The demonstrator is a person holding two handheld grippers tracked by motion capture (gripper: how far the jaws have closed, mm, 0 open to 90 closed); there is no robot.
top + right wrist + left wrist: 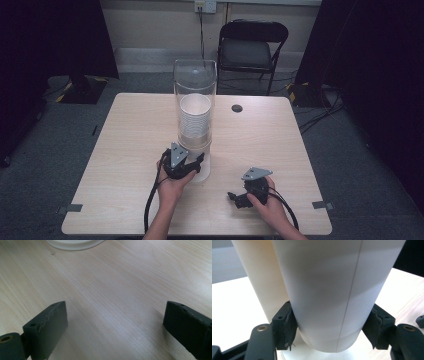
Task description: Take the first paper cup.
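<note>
Clamping one paper cup under one dispenser tube: left gripper; right gripper jaws apart.

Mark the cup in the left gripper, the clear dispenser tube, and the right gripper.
cup (332, 295), left gripper view, side wall between the jaws
dispenser tube (195, 75), high view, upper clear wall
right gripper (115, 322), right gripper view, midway between the open jaws

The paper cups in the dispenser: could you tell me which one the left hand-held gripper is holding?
The bottom cup, hanging below the clear dispenser tube; the left hand-held gripper clamps its sides, while the other cups sit stacked inside the tube.
</note>
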